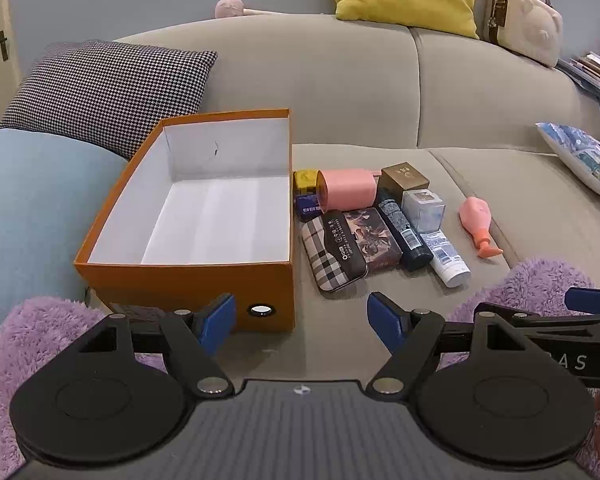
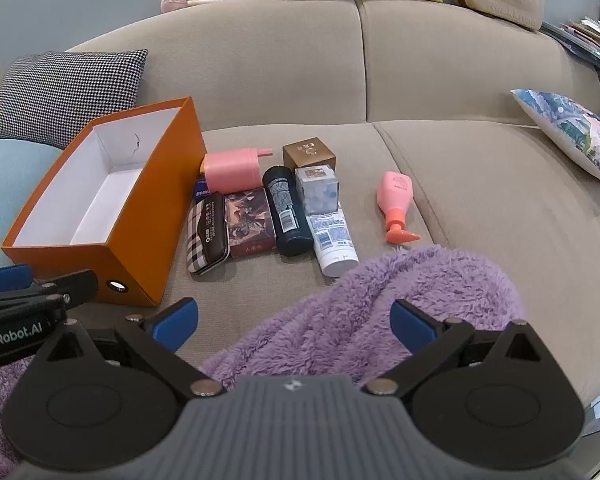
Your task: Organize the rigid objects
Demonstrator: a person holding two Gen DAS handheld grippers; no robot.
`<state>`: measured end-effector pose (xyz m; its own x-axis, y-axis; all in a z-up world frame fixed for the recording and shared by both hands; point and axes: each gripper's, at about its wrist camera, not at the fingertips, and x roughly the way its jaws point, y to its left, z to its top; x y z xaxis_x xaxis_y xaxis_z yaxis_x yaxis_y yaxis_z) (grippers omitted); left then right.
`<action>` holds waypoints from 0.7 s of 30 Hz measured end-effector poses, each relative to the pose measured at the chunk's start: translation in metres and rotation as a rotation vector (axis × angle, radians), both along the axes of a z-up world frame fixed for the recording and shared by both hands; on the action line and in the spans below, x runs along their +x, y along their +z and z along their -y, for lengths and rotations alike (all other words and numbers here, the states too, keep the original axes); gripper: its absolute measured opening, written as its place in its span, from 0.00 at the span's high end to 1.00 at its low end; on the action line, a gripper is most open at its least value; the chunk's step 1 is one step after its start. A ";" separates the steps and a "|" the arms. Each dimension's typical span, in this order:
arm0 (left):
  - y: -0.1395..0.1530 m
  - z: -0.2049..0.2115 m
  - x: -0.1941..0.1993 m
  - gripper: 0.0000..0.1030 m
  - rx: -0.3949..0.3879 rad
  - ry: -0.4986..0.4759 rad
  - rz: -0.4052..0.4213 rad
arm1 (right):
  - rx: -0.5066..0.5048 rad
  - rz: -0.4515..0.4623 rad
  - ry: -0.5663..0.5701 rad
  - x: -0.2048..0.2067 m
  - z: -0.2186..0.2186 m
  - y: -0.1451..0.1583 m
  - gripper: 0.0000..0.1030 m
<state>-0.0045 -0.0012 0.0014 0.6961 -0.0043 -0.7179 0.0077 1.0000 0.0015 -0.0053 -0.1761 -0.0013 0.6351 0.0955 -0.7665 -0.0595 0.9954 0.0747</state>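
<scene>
Both pairs of blue-padded fingers stand wide apart with nothing between them: the left gripper (image 1: pixel 301 322) hangs over bare sofa cushion (image 1: pixel 340 312) just in front of the orange box (image 1: pixel 188 280), and the right gripper (image 2: pixel 294 326) hovers above a purple fleece blanket (image 2: pixel 380 300) spread at the near edge of the seat.

The orange box, white inside and holding nothing, sits on the sofa ahead and left of the left gripper's fingers (image 1: pixel 218 322), its near corner just beyond the left pad. Right of the box, touching or nearly touching one another, lie the loose items: a plaid case (image 1: pixel 332 254), a picture-printed box (image 1: pixel 374 238), a dark bottle (image 1: pixel 404 230), a white tube (image 1: pixel 446 256), a clear cube box (image 1: pixel 424 208), a brown cube box (image 1: pixel 404 178), a pink cylinder (image 1: pixel 346 188) on its side, and a small yellow and blue box (image 1: pixel 306 192) against the orange box's wall. A pink pump bottle (image 1: pixel 480 226) lies apart, further right. All of this cluster lies ahead of both grippers, well clear of the pads.

Each gripper points forward and downward toward the seat. In the left wrist view the right gripper's arm crosses the right edge; in the right wrist view the left gripper shows at the left edge.
</scene>
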 end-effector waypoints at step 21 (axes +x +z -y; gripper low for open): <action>-0.008 0.007 0.011 0.43 -0.079 -0.102 -0.052 | 0.013 0.006 0.001 0.007 0.001 -0.002 0.08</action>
<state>0.0064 -0.0077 -0.0068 0.6511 -0.1311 -0.7476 0.1074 0.9910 -0.0802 0.0015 -0.1775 -0.0030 0.6398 0.1067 -0.7611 -0.0616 0.9942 0.0877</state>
